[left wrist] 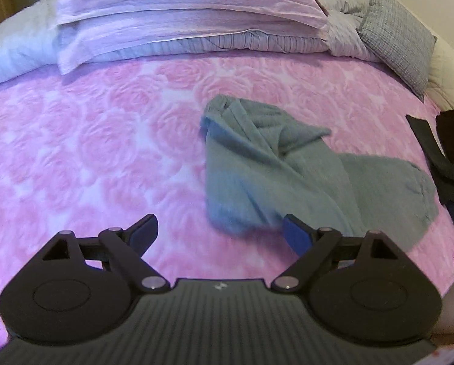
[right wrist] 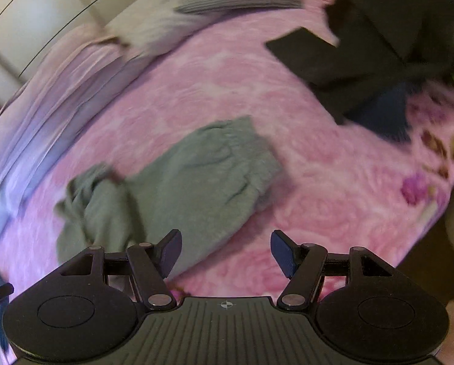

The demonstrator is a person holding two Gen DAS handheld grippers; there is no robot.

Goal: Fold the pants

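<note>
1. Pink rose-pattern bedspread (left wrist: pixel 105 152) fills most of both views.
2. Stacked folded bedding (left wrist: pixel 190 21) runs across the top of the left view; a grey pillow (left wrist: pixel 400 42) sits upper right.
3. Grey-green pants (left wrist: pixel 275 170), crumpled and unfolded, lie on the bedspread centre-right in the left view, centre-left in the right view (right wrist: pixel 178 188).
4. Black clothes (right wrist: pixel 379 45) piled upper right in the right view, well apart from the pants.
5. Left gripper (left wrist: pixel 219 231), bottom centre, released, jaws wide, nothing between; its right finger overlaps the pants' near edge in frame, contact unclear.
6. Right gripper (right wrist: pixel 227 252), bottom centre, released, empty, over the pants' lower edge; view blurred.
</note>
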